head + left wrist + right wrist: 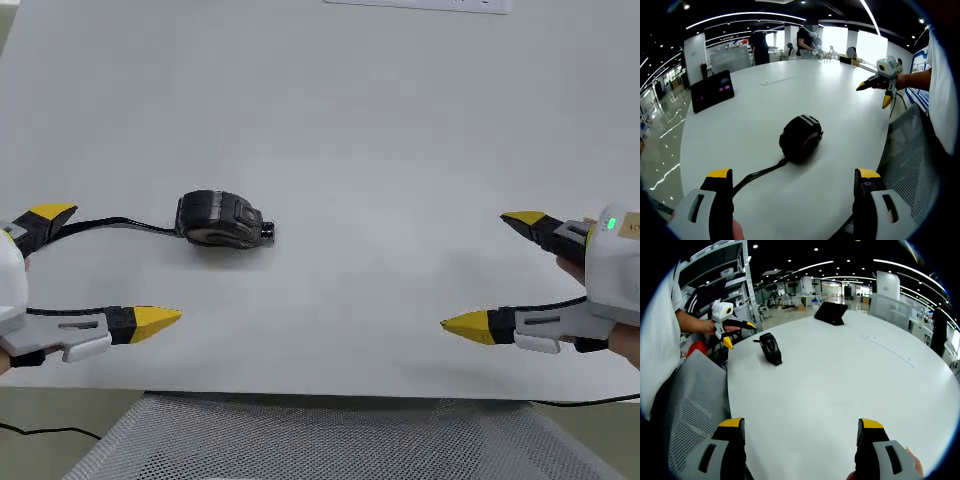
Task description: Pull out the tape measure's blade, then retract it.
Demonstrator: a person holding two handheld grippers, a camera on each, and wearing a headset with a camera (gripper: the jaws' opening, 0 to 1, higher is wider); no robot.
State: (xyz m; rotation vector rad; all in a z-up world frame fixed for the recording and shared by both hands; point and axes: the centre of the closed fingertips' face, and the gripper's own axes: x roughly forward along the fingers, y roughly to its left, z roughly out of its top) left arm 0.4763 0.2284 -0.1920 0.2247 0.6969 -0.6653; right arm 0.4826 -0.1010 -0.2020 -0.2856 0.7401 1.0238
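A black tape measure (220, 219) lies on the white table (360, 130), left of centre, with a black strap (110, 226) trailing off to its left. No blade is drawn out of it. My left gripper (110, 268) is open at the table's left edge, a hand's width from the case; its view has the tape measure (801, 137) straight ahead between its yellow-tipped fingers (720, 176). My right gripper (500, 272) is open at the right edge, far from the tape measure (771, 348), which lies well ahead and to its left.
A grey mesh chair back (330, 440) stands below the table's near edge. A dark tablet-like stand (831, 313) sits on the far side of the table, with a long ruler (887, 350) lying flat. People stand in the background (807, 37).
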